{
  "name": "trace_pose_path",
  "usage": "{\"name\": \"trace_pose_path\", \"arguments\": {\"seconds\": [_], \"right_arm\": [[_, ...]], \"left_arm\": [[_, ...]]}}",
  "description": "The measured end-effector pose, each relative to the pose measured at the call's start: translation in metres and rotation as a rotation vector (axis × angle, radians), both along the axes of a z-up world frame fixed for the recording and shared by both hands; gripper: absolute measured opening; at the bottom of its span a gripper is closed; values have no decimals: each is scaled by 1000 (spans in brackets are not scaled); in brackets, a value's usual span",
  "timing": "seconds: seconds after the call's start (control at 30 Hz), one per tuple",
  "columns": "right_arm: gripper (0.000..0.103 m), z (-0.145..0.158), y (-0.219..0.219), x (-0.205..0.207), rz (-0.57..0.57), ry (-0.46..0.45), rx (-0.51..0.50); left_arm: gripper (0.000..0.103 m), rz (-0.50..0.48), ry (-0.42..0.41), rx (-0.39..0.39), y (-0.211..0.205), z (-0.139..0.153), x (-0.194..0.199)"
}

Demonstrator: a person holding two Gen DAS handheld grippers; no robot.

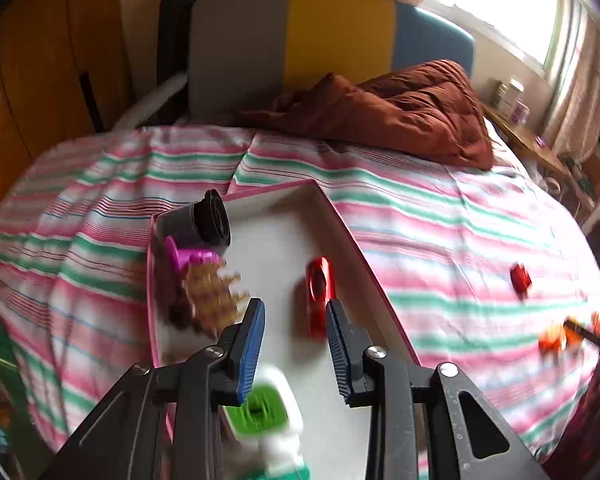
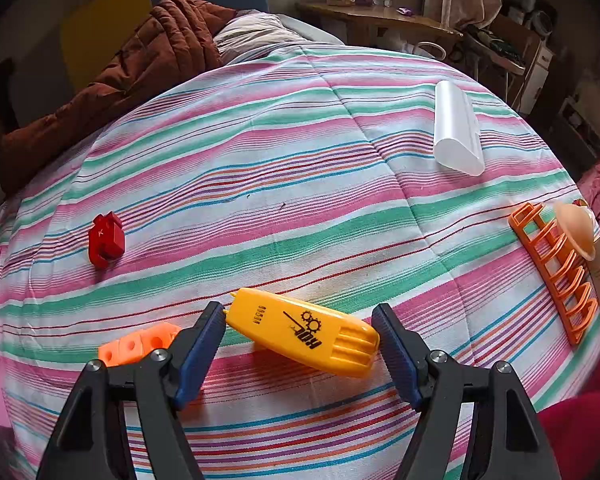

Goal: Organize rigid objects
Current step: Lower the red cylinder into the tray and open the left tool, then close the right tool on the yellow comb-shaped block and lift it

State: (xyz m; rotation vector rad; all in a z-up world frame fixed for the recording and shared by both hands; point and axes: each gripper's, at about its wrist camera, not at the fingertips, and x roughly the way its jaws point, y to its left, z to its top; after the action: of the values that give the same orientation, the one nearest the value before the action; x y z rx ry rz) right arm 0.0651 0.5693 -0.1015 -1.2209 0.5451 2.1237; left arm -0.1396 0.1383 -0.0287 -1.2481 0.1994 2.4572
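Observation:
My left gripper point(image 1: 296, 320) is open and empty above a pink-rimmed white tray point(image 1: 340, 220) on the striped bed. In the tray lie a red toy car point(image 1: 319, 292), a black cylinder point(image 1: 212, 220), a purple spool point(image 1: 188, 258), a tan comb-like piece point(image 1: 214, 296) and a white and green block point(image 1: 266, 412) under the left finger. My right gripper point(image 2: 300, 340) is open around a yellow plastic tool point(image 2: 304, 330) that lies on the bed between the fingers. An orange block point(image 2: 136, 346) sits beside the left finger. A red block point(image 2: 105, 240) lies further left.
A white half-round tube point(image 2: 456, 130) lies at the far right of the bed. An orange rack point(image 2: 556, 272) with a tan funnel-like piece point(image 2: 576, 228) sits at the right edge. A brown quilt point(image 1: 400, 108) is bunched at the headboard. A wooden side table point(image 2: 380, 16) stands beyond.

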Motion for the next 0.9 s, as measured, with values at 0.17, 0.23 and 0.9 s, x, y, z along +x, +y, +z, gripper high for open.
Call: {"name": "trace_pose_path", "arguments": {"seconds": [0.17,0.23,0.9], "right_arm": [[75,0,-3,0,1,-1,7],[75,0,-3,0,2,-1,8],[75,1,-5,-2,10,-6,27]], "left_arm": [[31,-3,23,8,-4,4,43],[31,-10,21,10,-4,3,55],[31,-22,26,6,-12,-2,106]]}}
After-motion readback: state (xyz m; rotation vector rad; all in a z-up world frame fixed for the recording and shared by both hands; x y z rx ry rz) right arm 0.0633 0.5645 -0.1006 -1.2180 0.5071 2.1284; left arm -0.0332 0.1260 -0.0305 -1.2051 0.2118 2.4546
